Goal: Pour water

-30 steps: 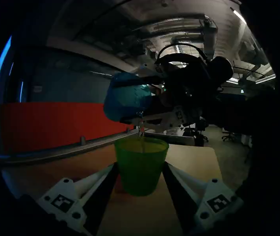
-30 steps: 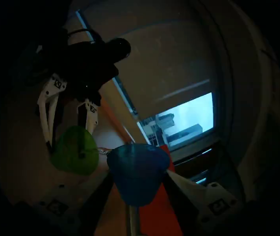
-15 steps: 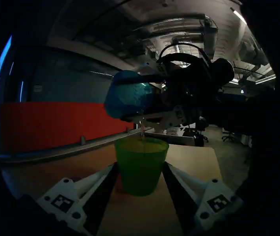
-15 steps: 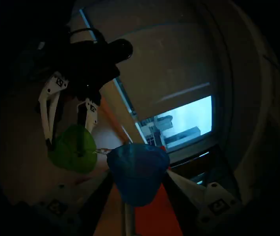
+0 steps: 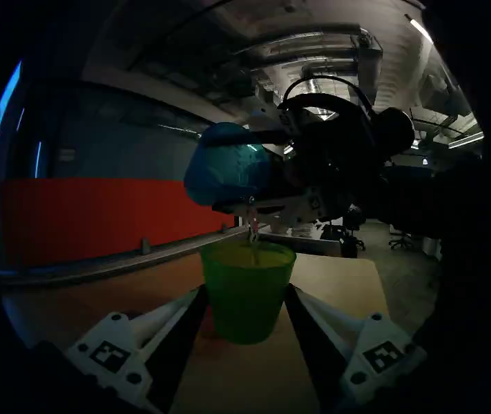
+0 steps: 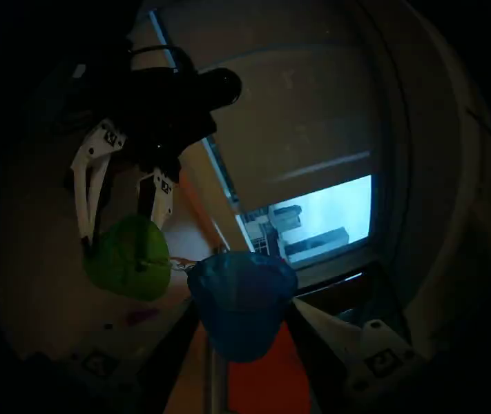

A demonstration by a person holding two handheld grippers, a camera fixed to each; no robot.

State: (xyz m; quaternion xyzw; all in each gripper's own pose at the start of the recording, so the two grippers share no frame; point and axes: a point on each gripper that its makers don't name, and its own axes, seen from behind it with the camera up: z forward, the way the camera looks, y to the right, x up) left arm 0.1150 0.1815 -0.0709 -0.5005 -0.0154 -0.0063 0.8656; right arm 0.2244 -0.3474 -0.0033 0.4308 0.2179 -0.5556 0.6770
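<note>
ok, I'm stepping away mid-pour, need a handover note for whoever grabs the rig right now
Left gripper: shut on the green cup, which is upright and apparently resting on the wooden table.
Right gripper: shut on the blue cup, tipped over just above the green cup's rim.
Done: pour under way; a thin stream of water runs from the blue cup into the green one.
Left: fill level can't be read in this dim light. Probably finish the pour, bring the blue cup upright, set it down, release both.
</note>
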